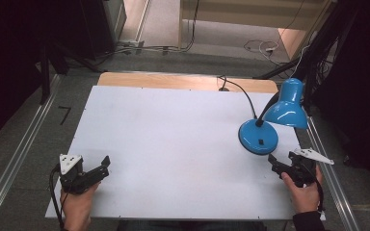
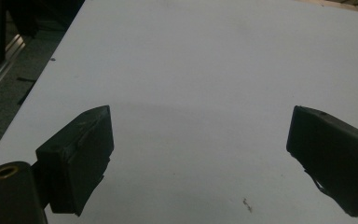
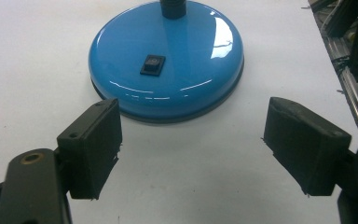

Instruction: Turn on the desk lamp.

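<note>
Light falls evenly from overhead on the white table (image 1: 173, 144), while the room around it sinks into near black. White glare streaks the glossy lamp base (image 3: 168, 65), whose edges stay sharp. Beside it, the near black gripper parts look soft, with faint shadows beneath them.

Grey carpet floor (image 1: 24, 144), dark surroundings

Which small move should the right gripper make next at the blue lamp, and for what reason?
Probably ease the right gripper forward toward the lamp base, aiming at the black rocker switch on top. Its jaws stand open just short of the base and touch nothing, and the switch faces them. The left gripper rests open far away on the white table.
</note>
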### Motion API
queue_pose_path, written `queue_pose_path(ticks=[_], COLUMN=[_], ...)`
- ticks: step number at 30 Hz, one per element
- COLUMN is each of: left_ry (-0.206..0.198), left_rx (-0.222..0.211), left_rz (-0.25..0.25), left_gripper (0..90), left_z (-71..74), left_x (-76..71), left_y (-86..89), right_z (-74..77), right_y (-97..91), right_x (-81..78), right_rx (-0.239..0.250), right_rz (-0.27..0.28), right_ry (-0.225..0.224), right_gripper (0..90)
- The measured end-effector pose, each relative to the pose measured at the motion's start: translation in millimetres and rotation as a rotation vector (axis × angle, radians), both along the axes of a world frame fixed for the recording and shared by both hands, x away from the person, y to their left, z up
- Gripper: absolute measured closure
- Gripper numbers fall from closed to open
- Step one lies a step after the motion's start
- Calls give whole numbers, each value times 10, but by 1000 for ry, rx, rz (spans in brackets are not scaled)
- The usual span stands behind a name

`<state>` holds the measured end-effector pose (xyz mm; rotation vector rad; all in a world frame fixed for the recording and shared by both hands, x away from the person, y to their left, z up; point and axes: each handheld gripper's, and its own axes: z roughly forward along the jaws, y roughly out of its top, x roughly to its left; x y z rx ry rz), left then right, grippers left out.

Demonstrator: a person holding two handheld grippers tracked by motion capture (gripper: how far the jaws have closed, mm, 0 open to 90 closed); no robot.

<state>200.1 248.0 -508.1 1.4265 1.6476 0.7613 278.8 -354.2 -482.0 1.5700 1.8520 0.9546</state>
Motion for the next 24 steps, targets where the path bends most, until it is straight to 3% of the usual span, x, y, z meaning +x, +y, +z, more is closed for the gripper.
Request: queue_pose_path(ticks=[24], left_ry=[0], left_rx=[-1], left_rz=[-4], left_gripper=[79], left_z=[-1], left_x=[3], left_y=[-2], right_z=[-47], right_y=[123], right_x=[214], right_rx=[0], right_rz=[12], right_ry=[-13], right_gripper=[203])
